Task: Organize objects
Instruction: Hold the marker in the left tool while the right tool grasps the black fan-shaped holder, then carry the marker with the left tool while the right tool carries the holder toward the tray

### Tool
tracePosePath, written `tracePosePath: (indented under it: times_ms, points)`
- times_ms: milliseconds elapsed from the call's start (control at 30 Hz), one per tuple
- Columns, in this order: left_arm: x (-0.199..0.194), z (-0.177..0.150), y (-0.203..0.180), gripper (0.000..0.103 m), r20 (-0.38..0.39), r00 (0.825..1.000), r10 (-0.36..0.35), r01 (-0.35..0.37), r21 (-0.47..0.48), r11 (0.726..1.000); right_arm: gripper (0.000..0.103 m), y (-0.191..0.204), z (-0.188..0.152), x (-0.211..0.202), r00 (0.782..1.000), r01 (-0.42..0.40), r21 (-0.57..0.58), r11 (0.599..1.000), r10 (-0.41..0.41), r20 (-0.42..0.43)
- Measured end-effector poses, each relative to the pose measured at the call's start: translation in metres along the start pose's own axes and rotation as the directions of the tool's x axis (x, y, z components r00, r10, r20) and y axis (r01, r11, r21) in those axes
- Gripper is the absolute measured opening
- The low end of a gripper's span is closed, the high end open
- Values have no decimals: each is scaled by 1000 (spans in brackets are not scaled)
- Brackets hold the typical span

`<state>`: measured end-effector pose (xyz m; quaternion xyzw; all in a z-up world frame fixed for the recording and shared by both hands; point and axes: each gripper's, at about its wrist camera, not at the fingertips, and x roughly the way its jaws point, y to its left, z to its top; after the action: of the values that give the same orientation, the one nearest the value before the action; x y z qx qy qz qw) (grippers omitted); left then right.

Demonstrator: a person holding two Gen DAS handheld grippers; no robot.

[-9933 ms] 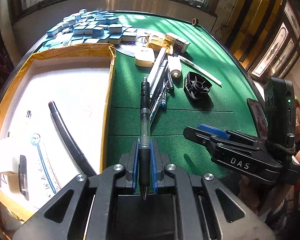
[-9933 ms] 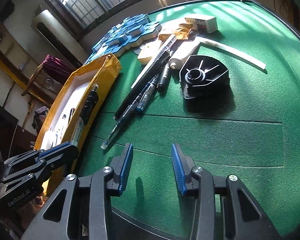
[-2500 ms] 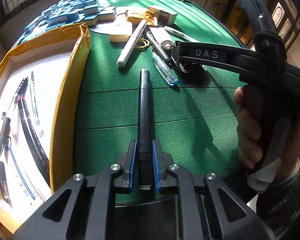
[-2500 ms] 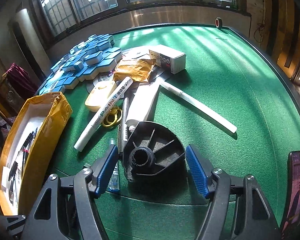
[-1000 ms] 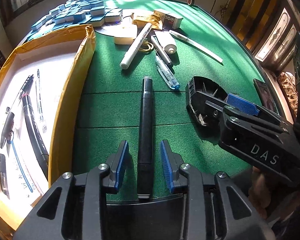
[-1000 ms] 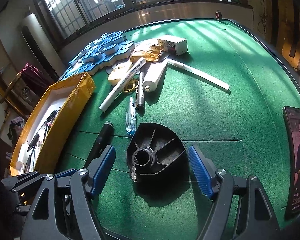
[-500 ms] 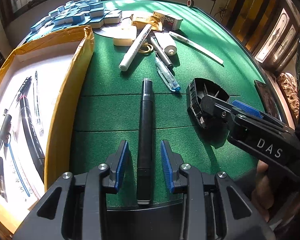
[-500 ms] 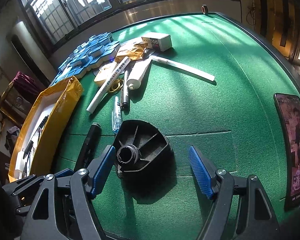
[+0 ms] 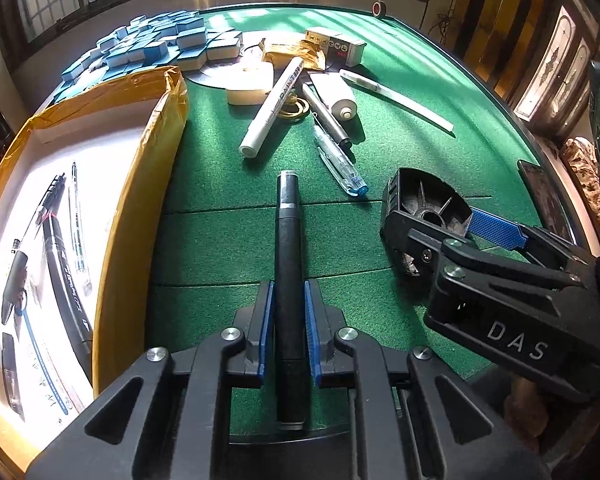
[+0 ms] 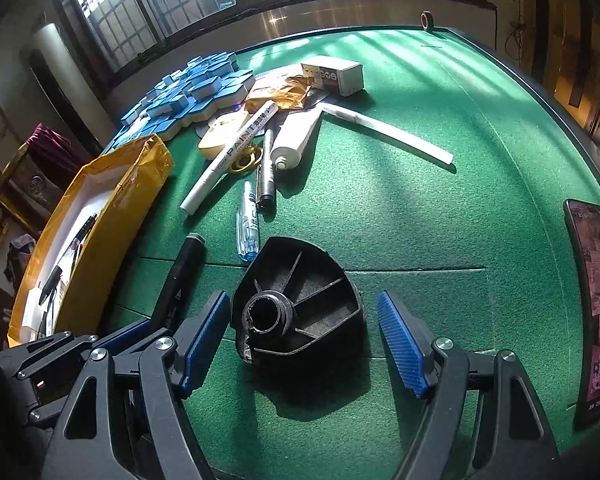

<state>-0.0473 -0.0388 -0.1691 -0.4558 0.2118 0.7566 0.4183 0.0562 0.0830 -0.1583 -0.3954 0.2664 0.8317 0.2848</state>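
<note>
My left gripper (image 9: 287, 316) is shut on a thick black marker (image 9: 287, 236) that points forward over the green felt; the marker also shows in the right wrist view (image 10: 180, 276). My right gripper (image 10: 304, 340) is open, its blue pads on either side of a black ribbed plastic part (image 10: 300, 300) without touching it; the part also shows in the left wrist view (image 9: 424, 204). The yellow-taped cardboard box (image 9: 140, 184) on the left holds several pens.
On the felt ahead lie a white paint marker (image 9: 272, 108), a clear blue pen (image 9: 340, 164), a grey pen (image 9: 328, 116), a white tube (image 9: 336, 96), a long white stick (image 9: 396, 98), a small carton (image 9: 336, 46) and blue-white blocks (image 9: 172, 46). A phone (image 10: 594, 284) lies at the right edge.
My left gripper has closed on the black marker, which lay loose between open jaws half a second ago. The right gripper stays open around the black part.
</note>
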Motion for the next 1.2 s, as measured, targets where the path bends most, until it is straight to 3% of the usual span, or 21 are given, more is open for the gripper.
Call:
tracePosePath:
  times_ms: [100, 267, 433, 700, 867, 1067, 1200]
  points:
    - [-2, 0, 2, 12, 3, 1000, -9, 9, -5, 1000, 62, 2, -1, 0, 1000, 13, -16, 1000, -12, 15]
    - [-12, 2, 7, 12, 37, 998, -45, 46, -28, 999, 62, 1, -2, -2, 1000, 3, -1, 1000, -3, 18]
    - [-19, 3, 15, 12, 28, 991, -129, 131, -77, 988, 62, 3, 0, -16, 998, -49, 21, 999, 48, 51]
    - [-48, 2, 33, 12, 67, 983, -173, 180, -117, 977, 62, 18, 2, -34, 989, -120, 19, 993, 118, 89]
    - [-74, 12, 70, 12, 97, 973, -209, 224, -186, 957, 62, 44, 8, -48, 974, -198, -37, 979, 201, 107]
    - [-99, 17, 119, 12, 143, 976, -163, 195, -251, 948, 62, 92, 21, -41, 949, -299, -114, 947, 307, 66]
    - [-105, 18, 155, 12, 152, 982, -115, 156, -300, 941, 62, 124, 28, -28, 943, -321, -167, 932, 331, 37]
